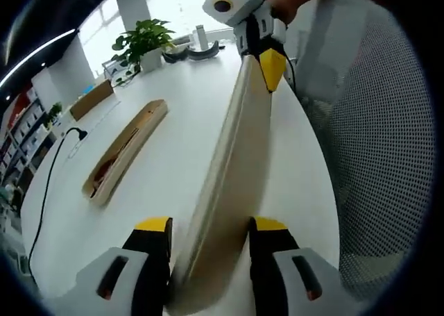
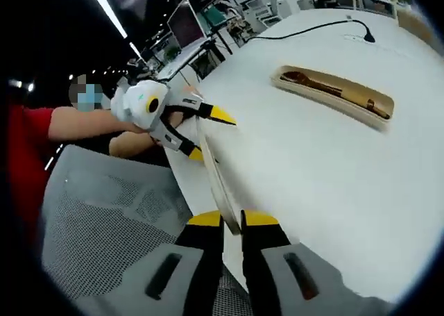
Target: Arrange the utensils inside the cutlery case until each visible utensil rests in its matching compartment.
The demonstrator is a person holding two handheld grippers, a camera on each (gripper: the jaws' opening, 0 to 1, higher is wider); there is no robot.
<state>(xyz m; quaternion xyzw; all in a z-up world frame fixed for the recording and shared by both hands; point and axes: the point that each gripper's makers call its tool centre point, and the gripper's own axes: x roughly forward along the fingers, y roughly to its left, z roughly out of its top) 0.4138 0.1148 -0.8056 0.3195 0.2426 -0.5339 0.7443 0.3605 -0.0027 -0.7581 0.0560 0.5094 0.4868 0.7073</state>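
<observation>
A long, pale wooden lid [image 1: 232, 170] is held off the white table [image 1: 173, 107] by both ends. My left gripper [image 1: 211, 226] is shut on its near end, one yellow-tipped jaw on each side. At the far end my right gripper [image 1: 263, 69] is shut on it too. In the right gripper view the lid [image 2: 214, 167] shows edge-on, running from my right gripper [image 2: 232, 220] up to my left gripper [image 2: 208, 134]. The open wooden cutlery case [image 1: 125, 153] lies on the table to the left, with brown wooden utensils [image 2: 312, 83] inside the case [image 2: 347, 97].
A mesh office chair [image 1: 388, 156] stands close by the table's edge and shows under my grippers [image 2: 104, 212]. A black cable [image 1: 52, 170] runs along the table's left side. A potted plant [image 1: 142, 42] and a cardboard box [image 1: 90, 99] stand at the far end.
</observation>
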